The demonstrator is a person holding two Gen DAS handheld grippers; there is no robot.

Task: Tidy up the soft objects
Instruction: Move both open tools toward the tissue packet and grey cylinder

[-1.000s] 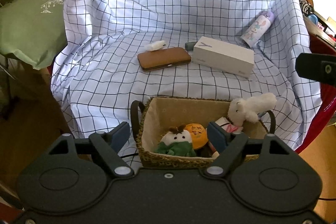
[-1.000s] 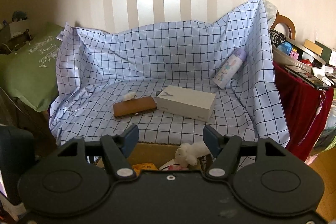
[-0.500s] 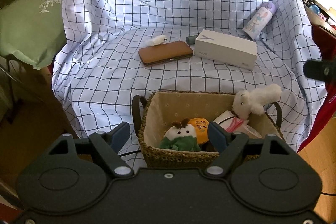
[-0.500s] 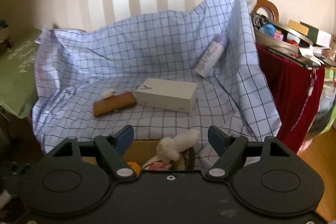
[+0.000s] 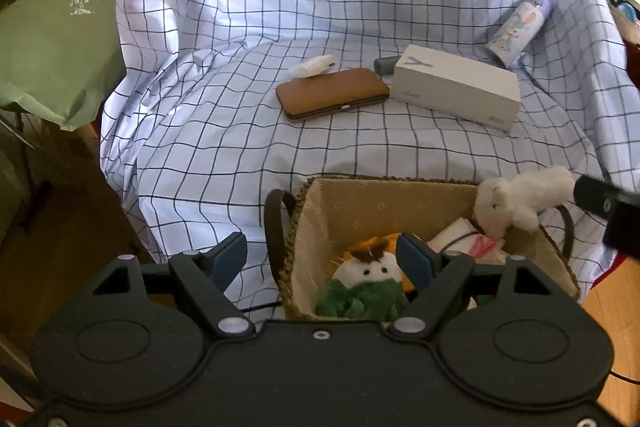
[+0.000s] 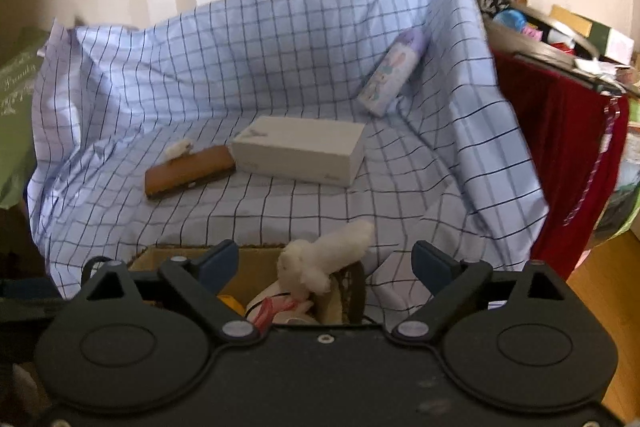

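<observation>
A woven basket with a beige lining stands at the front of the checked cloth. A white plush rabbit is draped over its right rim. Inside lie a white, green and orange plush doll and a pink and white item. My left gripper is open and hovers over the basket's left wall. My right gripper hangs over the rabbit. Its jaws are opening, with the rabbit between them and clear of both pads. A small white fluffy piece lies by the brown wallet.
On the checked cloth behind the basket lie a brown wallet, a white box and a pastel bottle. A green cushion sits at the left, and a red-draped cluttered table at the right.
The right gripper's jaws have spread much wider and it has sunk toward the basket. The left gripper has edged closer to the basket. The rabbit has stayed on the rim.
</observation>
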